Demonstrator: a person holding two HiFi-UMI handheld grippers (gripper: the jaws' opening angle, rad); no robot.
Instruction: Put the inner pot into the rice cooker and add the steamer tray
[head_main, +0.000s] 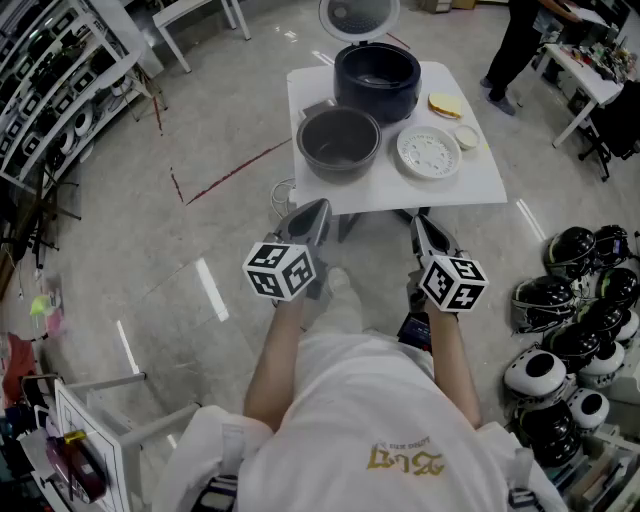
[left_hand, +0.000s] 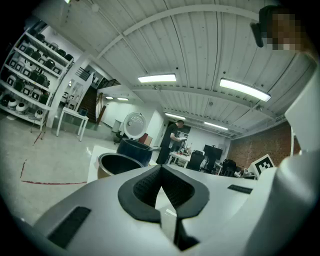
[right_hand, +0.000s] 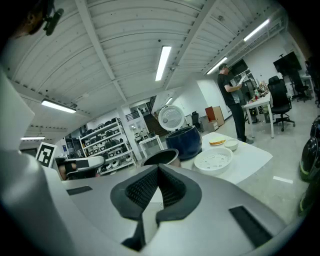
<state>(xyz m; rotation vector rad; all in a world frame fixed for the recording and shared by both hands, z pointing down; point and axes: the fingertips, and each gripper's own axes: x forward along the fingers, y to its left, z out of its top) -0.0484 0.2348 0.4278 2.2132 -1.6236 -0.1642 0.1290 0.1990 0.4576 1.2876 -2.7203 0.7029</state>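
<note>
Evidently nothing is started: left hand-held gripper (head_main: 313, 212) and right hand-held gripper (head_main: 424, 226) hang clenched, empty, short of the rice cooker (head_main: 377, 82); the inner pot (head_main: 339, 142) stands just beside it, probably needing opened jaws at its rim.

Both my tools, left (head_main: 316, 208) and right (head_main: 421, 222), hang short of the table (head_main: 470, 185), open floor (head_main: 200, 250) beneath. Inner pot (head_main: 339, 142) blocks front-left, rice cooker (head_main: 377, 80) right behind it. There's a narrow bare gap before the steamer tray (head_main: 428, 152), the right corner's clear, and helmets (head_main: 575, 330) crowd the floor to my right
</note>
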